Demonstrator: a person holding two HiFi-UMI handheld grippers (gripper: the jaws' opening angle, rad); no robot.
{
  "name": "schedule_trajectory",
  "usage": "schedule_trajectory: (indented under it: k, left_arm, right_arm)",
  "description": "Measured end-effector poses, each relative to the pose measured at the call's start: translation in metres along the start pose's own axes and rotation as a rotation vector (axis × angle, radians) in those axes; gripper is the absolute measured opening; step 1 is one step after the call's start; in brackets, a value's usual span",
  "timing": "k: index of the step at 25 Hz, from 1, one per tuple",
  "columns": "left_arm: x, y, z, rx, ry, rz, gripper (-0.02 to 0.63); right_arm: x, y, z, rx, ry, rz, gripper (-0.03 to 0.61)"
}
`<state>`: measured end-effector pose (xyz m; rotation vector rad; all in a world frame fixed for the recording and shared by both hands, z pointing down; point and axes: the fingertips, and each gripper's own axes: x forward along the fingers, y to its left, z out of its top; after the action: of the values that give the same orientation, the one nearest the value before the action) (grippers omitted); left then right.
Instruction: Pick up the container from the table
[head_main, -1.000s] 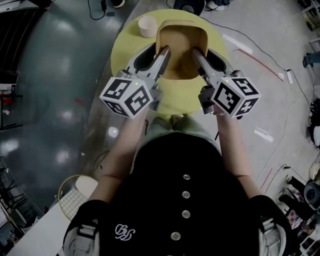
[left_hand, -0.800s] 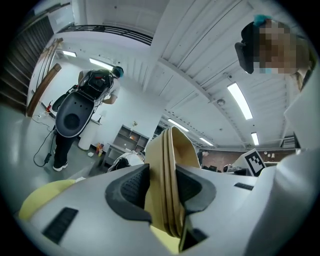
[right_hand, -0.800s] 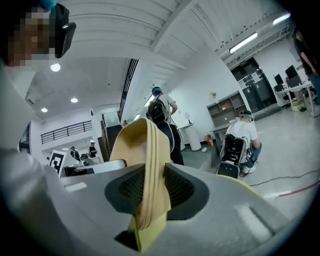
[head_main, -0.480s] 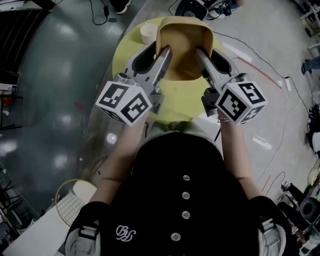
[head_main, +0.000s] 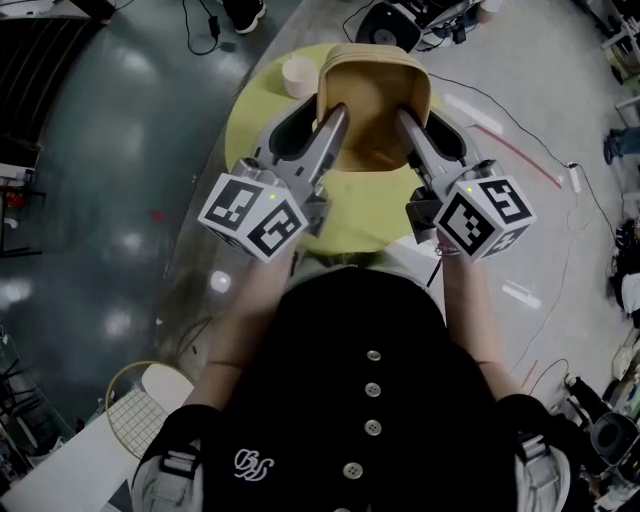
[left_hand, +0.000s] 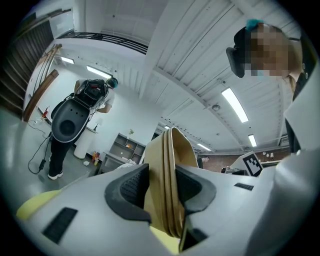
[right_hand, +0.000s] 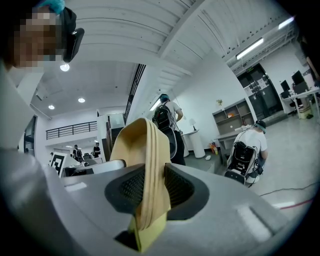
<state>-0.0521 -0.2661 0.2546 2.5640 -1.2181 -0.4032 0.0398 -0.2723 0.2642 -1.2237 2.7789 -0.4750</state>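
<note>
Container (head_main: 375, 100), tan and squarish with rounded corners, open side up, is held over the far part of a round yellow surface (head_main: 365, 210), gripped at its two side walls. Left gripper (head_main: 336, 112) has its fingers (left_hand: 131, 186) clenched on the left wall, one pad inside and one outside; right gripper (head_main: 403, 118) has its fingers (right_hand: 181, 186) pinching the right wall the same way. Small white cup (head_main: 298, 76) stands on the surface just left of the container, with grey floor (head_main: 100, 200) all around.
</note>
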Motion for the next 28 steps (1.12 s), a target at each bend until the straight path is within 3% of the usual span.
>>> schedule_trajectory:
  k: [28]
  left_arm:
    - [-0.0014,0.0016,-0.0024,0.000,-0.020,-0.025,0.117]
  right_arm:
    - [-0.0016,0.0026,-0.0001,-0.042,0.003,-0.012,0.080]
